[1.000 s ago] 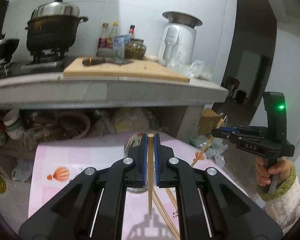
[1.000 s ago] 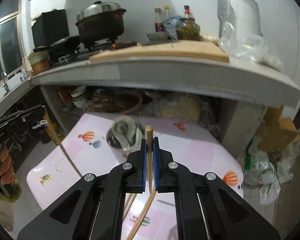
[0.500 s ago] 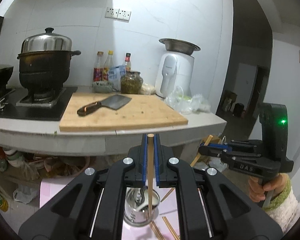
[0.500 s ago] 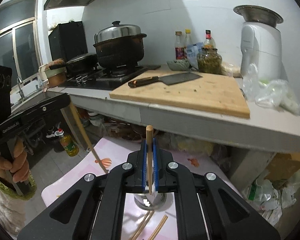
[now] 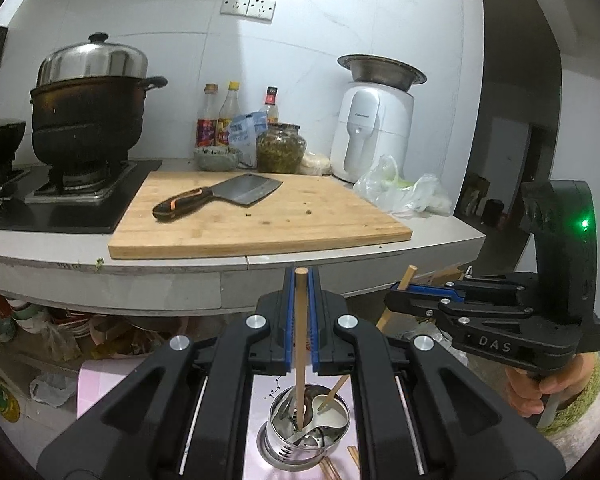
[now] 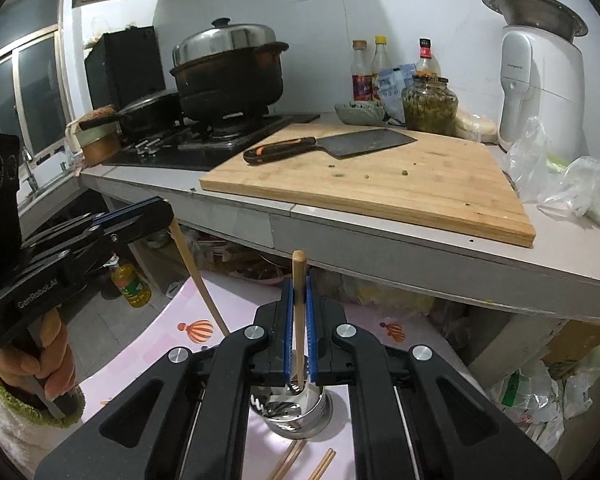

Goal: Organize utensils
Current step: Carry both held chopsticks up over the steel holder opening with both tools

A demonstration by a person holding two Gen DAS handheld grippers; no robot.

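Low table (image 6: 236, 312), pink patterned cover: extends ahead of and beneath both grippers, below the counter edge.

Steel utensil holder (image 5: 308, 432): stands on the table directly below and just ahead of both grippers; a ladle-type utensil lies inside it.

Left gripper (image 5: 301, 280): clenched on one chopstick (image 5: 300, 340), held near-vertical, lower tip at or just inside the holder mouth.

Right gripper (image 6: 299, 284): clenched on a second chopstick (image 6: 299, 320), likewise upright, lower end over the holder opening; whether it touches the contents cannot be told.

Loose chopsticks (image 6: 288, 462): remain on the table just on the near side of the holder base.

Judgement: insertion step in hand, one chopstick per gripper. The next move calls for lowering each tip clear of the rim and the other stick, then parting the jaws. The remaining chopsticks stay outstanding.
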